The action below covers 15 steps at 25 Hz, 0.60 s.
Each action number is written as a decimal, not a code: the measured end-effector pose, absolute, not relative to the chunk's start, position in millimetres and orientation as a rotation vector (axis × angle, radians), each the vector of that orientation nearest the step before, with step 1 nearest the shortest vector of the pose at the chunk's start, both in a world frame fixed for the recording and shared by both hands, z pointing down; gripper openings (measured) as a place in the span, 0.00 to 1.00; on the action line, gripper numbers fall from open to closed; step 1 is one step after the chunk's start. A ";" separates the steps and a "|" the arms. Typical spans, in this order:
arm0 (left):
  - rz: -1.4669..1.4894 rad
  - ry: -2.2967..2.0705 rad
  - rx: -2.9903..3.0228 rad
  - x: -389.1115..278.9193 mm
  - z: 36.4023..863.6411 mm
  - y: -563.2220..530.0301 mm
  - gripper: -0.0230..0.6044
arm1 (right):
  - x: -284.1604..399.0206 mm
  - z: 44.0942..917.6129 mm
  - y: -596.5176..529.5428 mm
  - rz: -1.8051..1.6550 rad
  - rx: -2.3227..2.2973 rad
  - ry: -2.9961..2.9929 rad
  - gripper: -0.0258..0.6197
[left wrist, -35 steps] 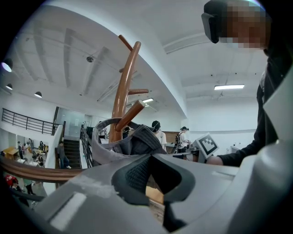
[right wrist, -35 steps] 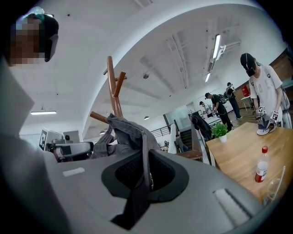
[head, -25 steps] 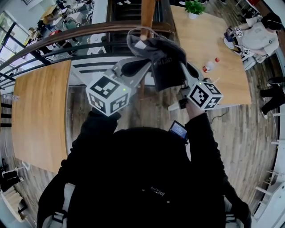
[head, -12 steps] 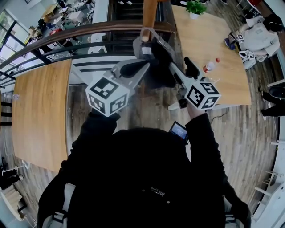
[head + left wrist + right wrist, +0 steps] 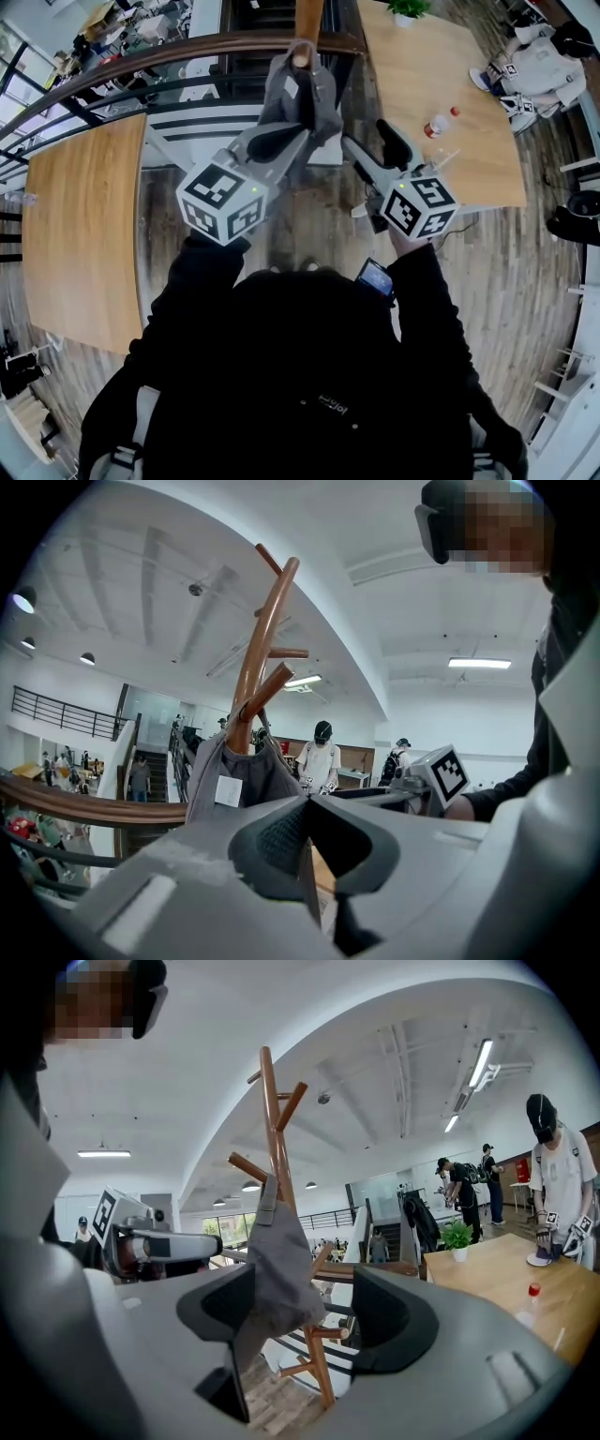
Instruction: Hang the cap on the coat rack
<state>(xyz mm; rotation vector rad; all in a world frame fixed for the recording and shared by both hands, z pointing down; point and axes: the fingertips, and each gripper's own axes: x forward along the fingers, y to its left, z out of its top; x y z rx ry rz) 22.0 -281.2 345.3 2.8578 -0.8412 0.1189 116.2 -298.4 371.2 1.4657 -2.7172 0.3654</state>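
The grey cap (image 5: 296,94) hangs by its strap from a peg of the wooden coat rack (image 5: 308,23), crown drooping down. In the left gripper view the cap (image 5: 246,778) hangs just beyond my left gripper (image 5: 306,841), whose pads meet with nothing between them. My left gripper (image 5: 286,139) points at the cap's lower edge. My right gripper (image 5: 371,146) stands open to the cap's right, its jaws having just opened off it. In the right gripper view the cap (image 5: 279,1260) hangs free on the rack (image 5: 275,1138), beyond the wide jaws of my right gripper (image 5: 305,1321).
A wooden table (image 5: 84,234) stands at the left. Another table (image 5: 487,178) at the right carries a bottle (image 5: 439,124) and a plant (image 5: 410,7). A curved railing (image 5: 141,66) runs behind the rack. A seated person (image 5: 539,70) is at the far right.
The right jaws opened and let go of the cap, and that gripper drew back a little. The cap swung from a bunched drape to hanging straight from the peg. The left gripper stayed put.
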 end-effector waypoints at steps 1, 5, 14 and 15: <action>0.119 -0.845 2.853 23.1 345.3 -280.1 0.04 | 119.1 368.3 -294.9 0.363 1.468 -2.716 0.52; 0.112 -0.856 2.852 19.5 353.1 -260.9 0.04 | 119.5 369.1 -268.4 0.336 1.459 -2.701 0.33; 0.105 -0.874 2.865 22.5 360.9 -219.7 0.04 | 116.0 374.8 -216.5 0.312 1.390 -2.706 0.05; 0.107 -0.866 2.868 25.6 363.2 -216.3 0.04 | 115.7 375.8 -212.5 0.278 1.379 -2.699 0.05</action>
